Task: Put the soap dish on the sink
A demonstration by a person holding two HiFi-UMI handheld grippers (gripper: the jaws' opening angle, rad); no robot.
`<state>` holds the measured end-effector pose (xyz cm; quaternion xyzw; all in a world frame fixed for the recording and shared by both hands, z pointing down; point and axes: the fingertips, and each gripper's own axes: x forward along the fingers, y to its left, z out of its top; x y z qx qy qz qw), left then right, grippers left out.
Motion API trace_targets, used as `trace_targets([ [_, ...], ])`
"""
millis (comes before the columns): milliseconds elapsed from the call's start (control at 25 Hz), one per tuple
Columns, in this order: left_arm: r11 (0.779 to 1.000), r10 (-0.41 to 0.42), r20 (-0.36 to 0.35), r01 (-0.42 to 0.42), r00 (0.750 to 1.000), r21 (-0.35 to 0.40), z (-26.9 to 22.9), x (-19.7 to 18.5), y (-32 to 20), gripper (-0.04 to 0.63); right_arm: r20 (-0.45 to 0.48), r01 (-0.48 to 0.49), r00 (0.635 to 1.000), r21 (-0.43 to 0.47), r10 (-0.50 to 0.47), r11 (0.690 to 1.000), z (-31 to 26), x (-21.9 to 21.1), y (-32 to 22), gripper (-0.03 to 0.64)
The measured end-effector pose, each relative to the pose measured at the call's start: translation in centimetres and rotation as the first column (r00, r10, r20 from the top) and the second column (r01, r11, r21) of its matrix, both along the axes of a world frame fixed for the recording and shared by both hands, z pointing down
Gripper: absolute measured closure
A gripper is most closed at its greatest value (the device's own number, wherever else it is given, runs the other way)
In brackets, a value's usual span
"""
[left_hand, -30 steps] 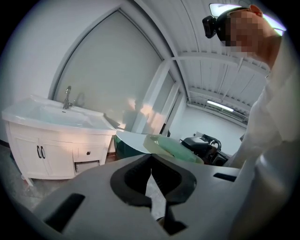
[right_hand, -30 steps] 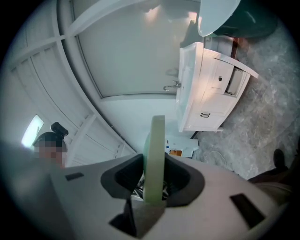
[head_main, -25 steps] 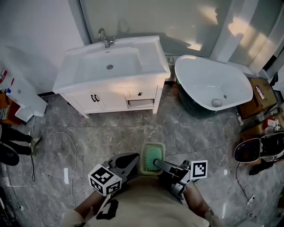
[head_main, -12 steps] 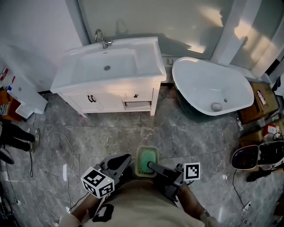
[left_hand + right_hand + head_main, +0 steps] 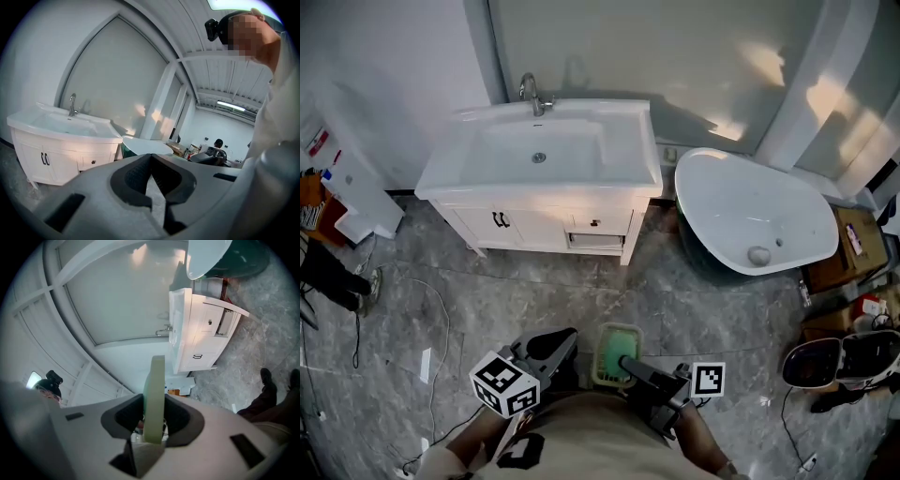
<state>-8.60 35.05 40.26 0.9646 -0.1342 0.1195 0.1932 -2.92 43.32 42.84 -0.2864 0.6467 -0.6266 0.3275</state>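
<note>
A pale green soap dish (image 5: 617, 352) hangs over the grey floor in front of me, with my right gripper (image 5: 627, 364) shut on its near edge. In the right gripper view the soap dish (image 5: 154, 390) stands edge-on between the two dark pads, which press on both faces. My left gripper (image 5: 555, 344) is just left of the dish with its jaws together and nothing in them; the left gripper (image 5: 150, 158) points toward the vanity. The white sink (image 5: 539, 156) with a chrome faucet (image 5: 532, 94) stands well ahead, on a white cabinet (image 5: 544, 225).
A white bathtub (image 5: 750, 211) stands right of the vanity. Boxes and a dark rounded machine (image 5: 844, 356) sit at the far right. A white unit (image 5: 352, 202), a person's legs (image 5: 333, 281) and a floor cable (image 5: 441, 309) are at the left.
The sink now sits a little lower and further right in the head view. Both grippers stay low in the frame, and the dish remains in the right gripper.
</note>
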Motion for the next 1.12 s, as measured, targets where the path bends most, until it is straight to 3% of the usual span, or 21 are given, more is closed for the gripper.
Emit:
trace_targets([
  [160,0.999,-0.002,-0.03,0.004,1.0,0.05,-0.6,-0.7,-3.6,0.575,-0.046,-0.032,0.998,0.013,0.033,0.999,-0.6,0.0,-2.0,0.486],
  [360,0.97,-0.01,-0.008,0.011,1.0,0.242,-1.5,-2.5,-8.8,0.577,-0.075,-0.054,0.996,-0.001,0.054,0.999,-0.5,-1.3,-5.6,0.486],
  [440,0.963,-0.012,-0.002,0.012,1.0,0.269,-1.5,-3.6,-10.8,0.577,-0.089,-0.045,0.995,0.003,0.045,0.999,-0.7,-2.3,-7.4,0.486],
  [520,0.97,-0.029,-0.012,0.031,0.999,0.242,-1.2,-5.1,-12.7,0.577,-0.106,-0.03,0.994,0.011,0.031,1.0,-1.0,-3.3,-9.0,0.486],
  [640,0.989,-0.067,-0.042,0.072,0.997,0.132,-0.2,-7.2,-15.2,0.577,-0.122,-0.014,0.992,0.007,0.015,1.0,-1.2,-4.7,-11.3,0.486],
  [760,0.992,-0.103,-0.088,0.109,0.991,0.065,0.4,-9.0,-17.8,0.577,-0.132,-0.012,0.991,-0.009,0.01,1.0,-1.1,-5.9,-13.7,0.486],
  [1120,0.987,-0.159,-0.092,0.159,0.983,-0.009,2.2,-14.1,-23.2,0.577,-0.179,0.058,0.982,-0.055,-0.067,0.997,-1.1,-10.3,-19.2,0.486],
])
